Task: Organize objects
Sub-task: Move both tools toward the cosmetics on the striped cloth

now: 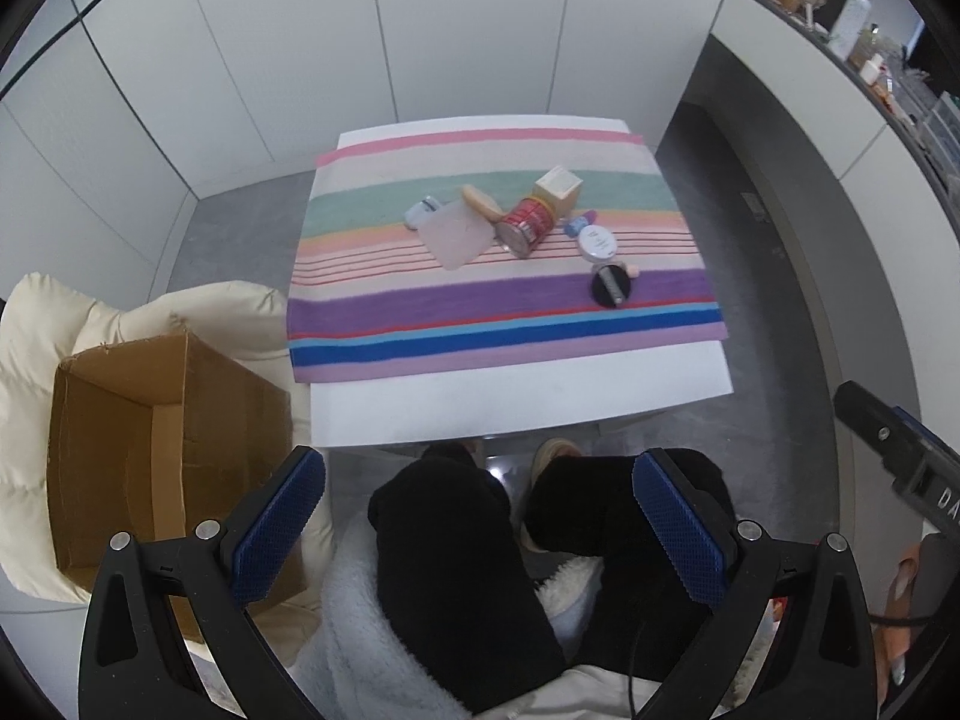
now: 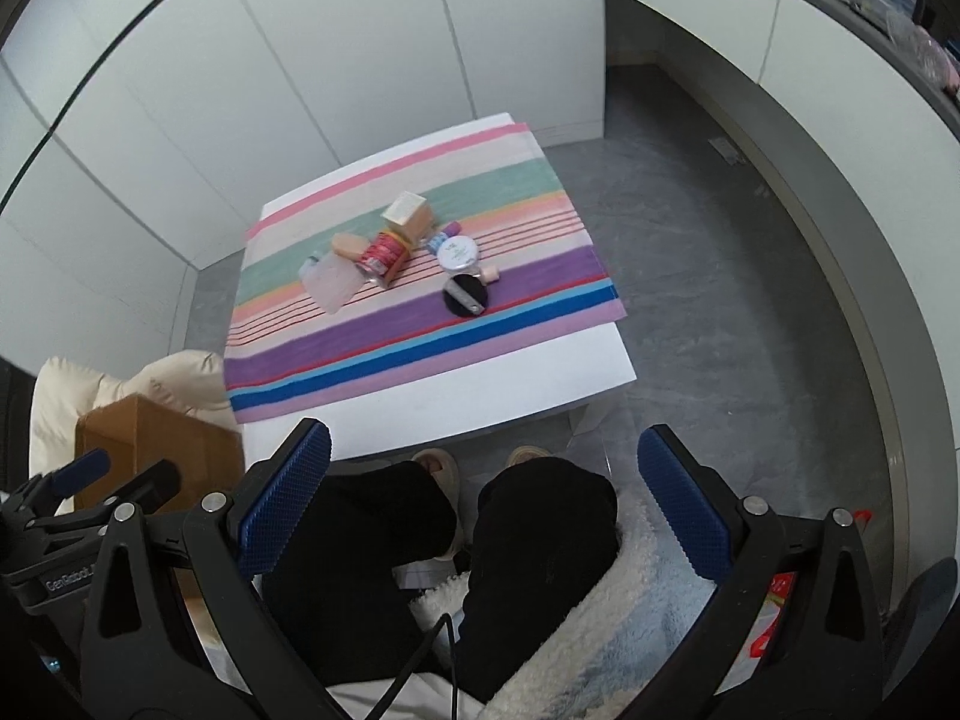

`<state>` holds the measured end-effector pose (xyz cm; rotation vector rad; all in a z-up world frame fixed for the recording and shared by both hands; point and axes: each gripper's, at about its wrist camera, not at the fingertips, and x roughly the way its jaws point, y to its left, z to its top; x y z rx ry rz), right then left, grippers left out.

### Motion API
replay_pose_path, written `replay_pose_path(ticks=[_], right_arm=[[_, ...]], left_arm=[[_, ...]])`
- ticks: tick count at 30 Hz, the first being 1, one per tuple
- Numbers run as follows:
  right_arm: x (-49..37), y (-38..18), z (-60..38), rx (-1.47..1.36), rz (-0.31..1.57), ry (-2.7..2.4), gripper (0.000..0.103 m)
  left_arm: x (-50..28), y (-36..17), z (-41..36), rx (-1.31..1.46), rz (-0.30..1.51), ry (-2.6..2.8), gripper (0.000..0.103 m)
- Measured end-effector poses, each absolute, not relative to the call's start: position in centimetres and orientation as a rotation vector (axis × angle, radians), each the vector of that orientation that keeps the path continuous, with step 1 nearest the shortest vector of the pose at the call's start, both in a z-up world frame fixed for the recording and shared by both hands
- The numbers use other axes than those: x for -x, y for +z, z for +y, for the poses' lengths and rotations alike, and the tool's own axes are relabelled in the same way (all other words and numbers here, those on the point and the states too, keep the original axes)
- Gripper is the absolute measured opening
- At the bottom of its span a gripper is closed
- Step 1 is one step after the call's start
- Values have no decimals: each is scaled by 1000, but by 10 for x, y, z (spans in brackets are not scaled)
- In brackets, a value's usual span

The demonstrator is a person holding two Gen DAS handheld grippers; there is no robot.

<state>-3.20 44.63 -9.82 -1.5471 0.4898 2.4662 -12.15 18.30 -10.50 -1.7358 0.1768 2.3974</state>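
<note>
Tools both held above the person's lap, well back from the white surface: left tool released, blue pads spread wide, nothing between them; right tool likewise released and empty. Striped cloth covers most of the surface at frame centre. Clustered mid-cloth: red can on its side, beige box touching it behind, frosted square lid to the can's left, white round jar and black disc to the right. Open cardboard box sits lower left, beside the surface, on a cream cushion.
</note>
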Motion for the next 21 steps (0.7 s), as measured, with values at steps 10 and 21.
replay_pose_path(ticks=[10, 21], right_arm=[[71, -130, 454, 1482, 410, 2531, 103], [126, -207, 460, 1448, 532, 2685, 103]], left_arm=[[175, -137, 145, 1805, -28, 2388, 103], [260, -194, 107, 1739, 39, 2521, 103]])
